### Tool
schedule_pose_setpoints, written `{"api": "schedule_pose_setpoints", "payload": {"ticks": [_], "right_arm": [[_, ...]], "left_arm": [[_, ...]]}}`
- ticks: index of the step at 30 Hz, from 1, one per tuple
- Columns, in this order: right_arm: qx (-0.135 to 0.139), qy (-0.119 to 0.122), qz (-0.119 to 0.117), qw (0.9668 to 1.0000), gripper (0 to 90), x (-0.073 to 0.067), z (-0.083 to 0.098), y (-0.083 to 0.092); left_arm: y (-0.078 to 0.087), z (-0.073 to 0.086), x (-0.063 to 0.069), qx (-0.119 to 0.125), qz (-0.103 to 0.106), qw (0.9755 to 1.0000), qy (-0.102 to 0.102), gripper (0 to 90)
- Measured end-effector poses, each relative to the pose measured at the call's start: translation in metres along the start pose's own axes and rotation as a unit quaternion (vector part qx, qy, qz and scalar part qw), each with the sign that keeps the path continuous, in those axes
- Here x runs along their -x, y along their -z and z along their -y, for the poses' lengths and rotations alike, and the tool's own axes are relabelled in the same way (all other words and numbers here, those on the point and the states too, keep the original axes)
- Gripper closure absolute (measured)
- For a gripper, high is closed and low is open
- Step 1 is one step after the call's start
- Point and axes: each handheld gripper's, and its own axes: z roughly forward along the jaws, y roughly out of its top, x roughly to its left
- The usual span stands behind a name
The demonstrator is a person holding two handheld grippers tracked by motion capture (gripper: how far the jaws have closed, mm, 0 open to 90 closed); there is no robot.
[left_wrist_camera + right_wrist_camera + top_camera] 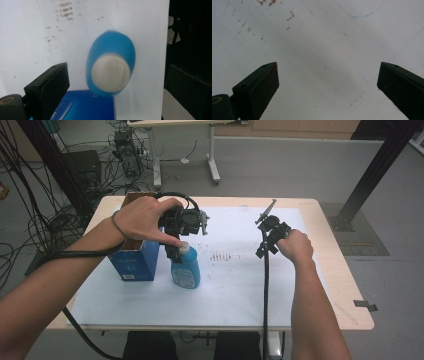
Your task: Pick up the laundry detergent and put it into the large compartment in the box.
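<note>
A blue bottle [186, 270] with a white cap [184, 247] stands on the white sheet [240, 285] next to a blue box [134, 262]. My left gripper [176, 251] hangs just over the cap, pointing down. In the left gripper view the bottle [112, 45] and its cap [110, 73] sit between the widely parted jaws, apart from the left jaw; my left gripper [116, 72] is open. My right gripper [263, 245] is held above the sheet at the right. It [328, 72] is open, with nothing between its fingers.
The blue box [85, 107] is an open carton at the sheet's left edge, touching the bottle's side. Faint brown marks [220, 256] dot the sheet's middle. A cable [265, 295] trails from the right gripper toward the front edge. Table legs and cables stand beyond the far edge.
</note>
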Motion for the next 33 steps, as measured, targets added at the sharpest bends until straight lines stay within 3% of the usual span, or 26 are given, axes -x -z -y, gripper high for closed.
{"api": "schedule_pose_setpoints", "payload": {"ticks": [5,14,33], "right_arm": [[0.001,-0.003,-0.001,1.0,3.9,0.001,0.002,0.0],[-0.005,-0.003,-0.001,1.0,3.8,0.002,0.002,-0.004],[-0.007,-0.002,0.0,1.0,3.9,0.002,0.001,-0.005]], "left_arm": [[-0.017,-0.004,-0.002,-0.01,0.003,0.9999,-0.004,5.5],[-0.033,-0.005,-0.001,-0.005,0.007,0.9998,-0.015,5.5],[-0.042,-0.008,-0.002,-0.004,0.009,0.9998,-0.017,5.5]]}}
